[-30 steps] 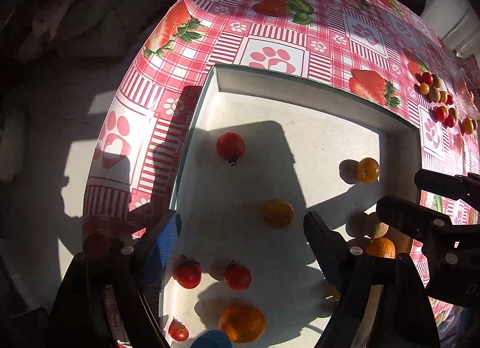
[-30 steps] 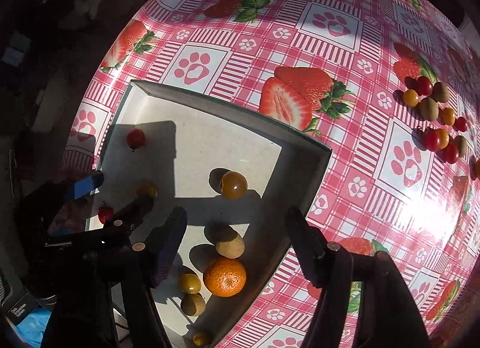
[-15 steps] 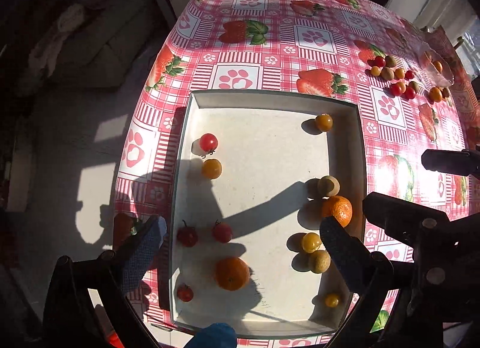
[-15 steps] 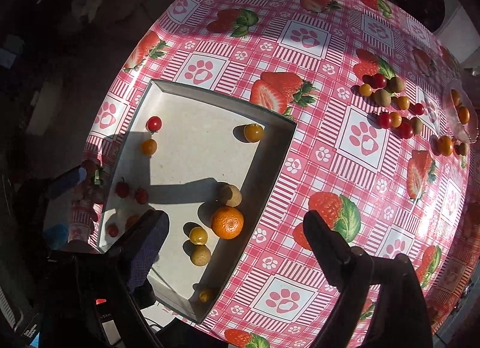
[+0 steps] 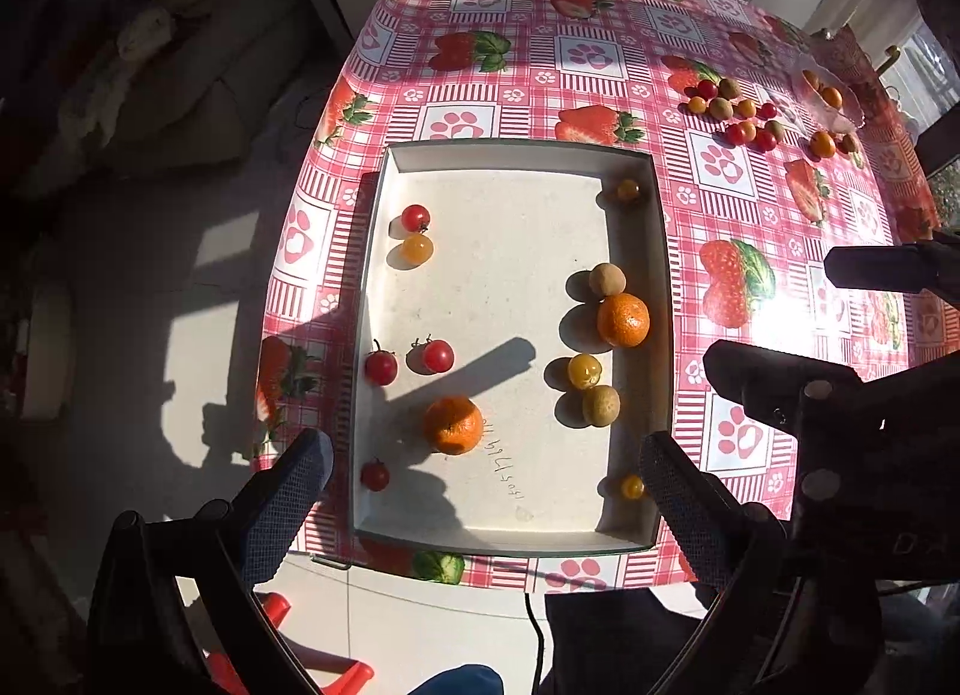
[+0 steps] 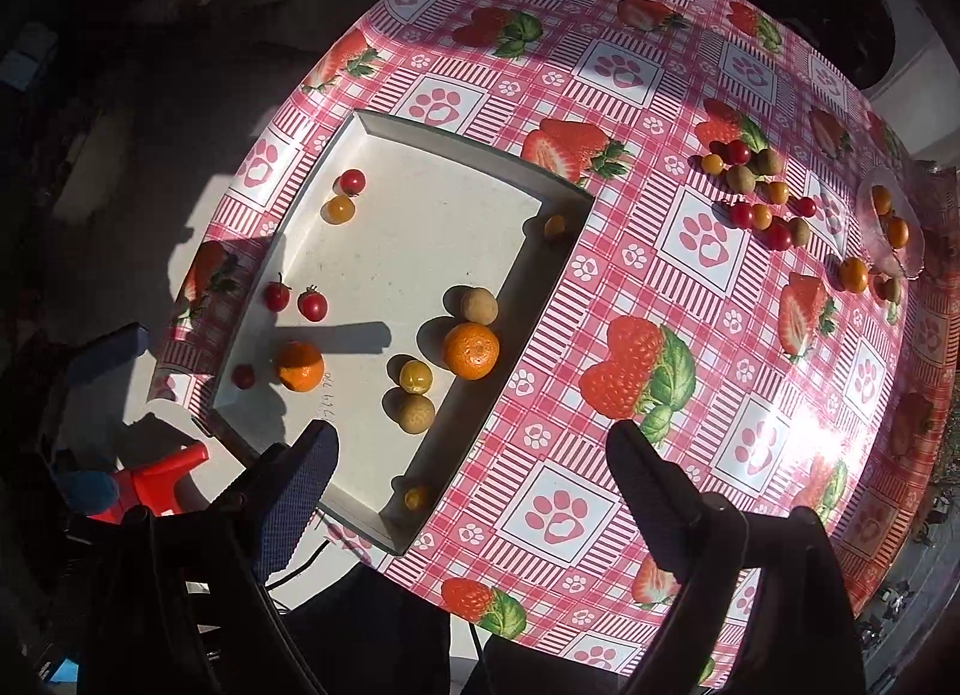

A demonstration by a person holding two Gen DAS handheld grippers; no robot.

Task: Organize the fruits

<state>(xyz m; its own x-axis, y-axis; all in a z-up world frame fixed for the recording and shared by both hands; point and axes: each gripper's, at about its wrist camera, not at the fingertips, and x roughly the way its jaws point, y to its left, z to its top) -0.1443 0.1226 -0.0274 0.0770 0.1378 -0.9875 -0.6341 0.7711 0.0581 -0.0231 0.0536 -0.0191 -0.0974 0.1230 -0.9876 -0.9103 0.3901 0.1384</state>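
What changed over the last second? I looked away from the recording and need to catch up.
Both grippers, the left gripper and the right gripper, pulled up and back from the tray, so far more of the table shows. Both were open and empty then and are now. The fruit in the tray, including the two oranges, seems unmoved.

Both wrist views look steeply down from high above the near table edge, sharing the white tray [image 5: 657,251] [image 6: 543,197].
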